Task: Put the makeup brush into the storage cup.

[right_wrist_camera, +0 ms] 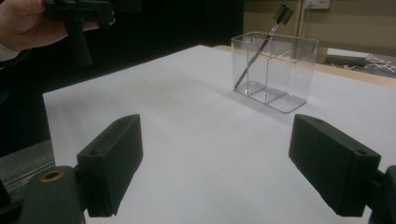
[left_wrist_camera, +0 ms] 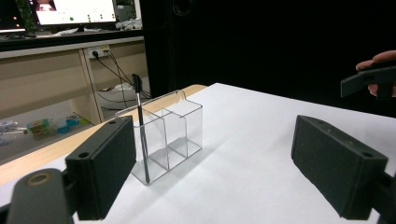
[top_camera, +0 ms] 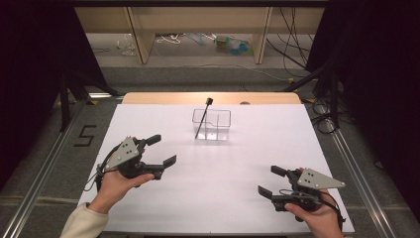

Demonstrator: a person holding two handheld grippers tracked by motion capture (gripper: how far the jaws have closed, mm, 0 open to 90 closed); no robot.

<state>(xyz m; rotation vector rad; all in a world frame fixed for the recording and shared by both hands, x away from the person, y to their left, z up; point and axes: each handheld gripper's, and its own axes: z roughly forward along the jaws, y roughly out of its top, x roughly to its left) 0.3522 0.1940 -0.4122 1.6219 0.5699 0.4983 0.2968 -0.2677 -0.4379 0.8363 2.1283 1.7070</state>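
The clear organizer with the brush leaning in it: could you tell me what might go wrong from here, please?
1. The clear organizer looks light and stands free on the white table; a nudge from either gripper might slide or tip it.
2. The brush leans tilted in the left compartment, head above the rim; gripping it off-centre might lever the organizer over.
3. Both the left gripper and right gripper are open and apart from it, so reaching together risks a collision.

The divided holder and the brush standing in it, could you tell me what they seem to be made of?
The holder looks like clear, glossy acrylic or similar plastic: the table shows through its walls. The brush has a thin, dark, shiny handle, possibly metal or plastic, with a dark bristle head.
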